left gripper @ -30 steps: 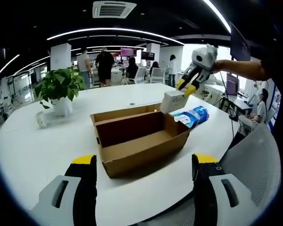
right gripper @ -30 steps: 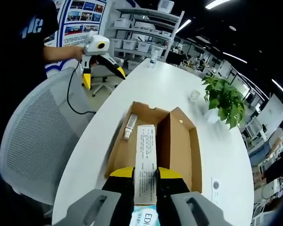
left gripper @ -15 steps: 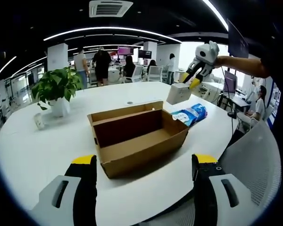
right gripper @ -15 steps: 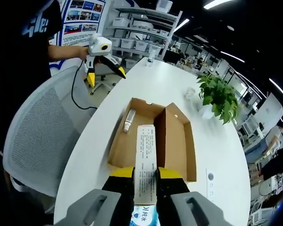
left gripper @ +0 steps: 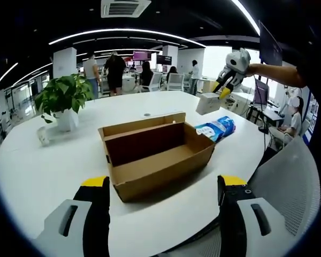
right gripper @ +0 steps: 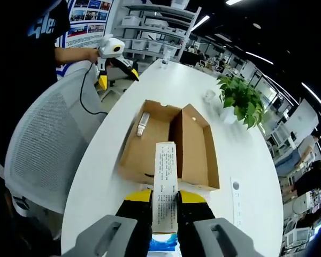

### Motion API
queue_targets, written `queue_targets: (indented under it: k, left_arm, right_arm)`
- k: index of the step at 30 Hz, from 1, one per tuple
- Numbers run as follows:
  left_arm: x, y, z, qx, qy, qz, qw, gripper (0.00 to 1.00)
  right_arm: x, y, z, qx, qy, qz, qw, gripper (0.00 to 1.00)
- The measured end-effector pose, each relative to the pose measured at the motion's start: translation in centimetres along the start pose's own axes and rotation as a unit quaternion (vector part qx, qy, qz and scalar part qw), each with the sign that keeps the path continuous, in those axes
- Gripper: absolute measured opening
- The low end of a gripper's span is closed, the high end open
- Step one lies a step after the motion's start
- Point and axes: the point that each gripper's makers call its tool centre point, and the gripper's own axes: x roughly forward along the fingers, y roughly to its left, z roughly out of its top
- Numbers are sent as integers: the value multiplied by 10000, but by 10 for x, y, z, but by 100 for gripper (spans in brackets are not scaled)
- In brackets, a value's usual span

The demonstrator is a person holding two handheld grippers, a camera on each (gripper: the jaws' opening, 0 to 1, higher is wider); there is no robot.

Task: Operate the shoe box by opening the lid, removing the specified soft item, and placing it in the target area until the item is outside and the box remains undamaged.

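Cardboard shoe box (right gripper: 168, 145) is seen standing open on the white worktop (left gripper: 37, 166), its lid folded back upright along one long side. A white carton (right gripper: 165, 184) printed with text is gripped between the closed jaws of the right gripper (right gripper: 165, 206), and it is held in the air, clear of the box and beyond the box's near wall; in the left gripper view the same carton (left gripper: 208, 103) is seen raised past the far corner of the box, above a blue-and-white soft pack (left gripper: 216, 130) that lies on the worktop just beside that corner. The carton is judged to be held high so that it clears the box walls while being carried to a spot outside. A small bottle-like object (right gripper: 143, 123) is left lying on the box floor. The left gripper (left gripper: 163, 201) is held back from the box's near side with its jaws wide apart and nothing between them, probably to stay out of the way. A potted plant (left gripper: 64, 101) stands on the worktop well apart from the box.
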Motion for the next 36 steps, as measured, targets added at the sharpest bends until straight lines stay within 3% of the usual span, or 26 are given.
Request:
queue_targets:
  k: [16,29,36]
  left_arm:
    - [3,8,-6,30,133,37,9999,87]
    - [9,4,-12,64,293,-43,9995,87]
    - [13,3,-17,73,399,-69,9992,87]
  right_arm:
    - [-7,-16,-52,223,312,-194,9991,12]
    - [-15,-35,-102,453,580,-398,9965,12]
    - [-16,-44,-139,625,794,-467,9938,12]
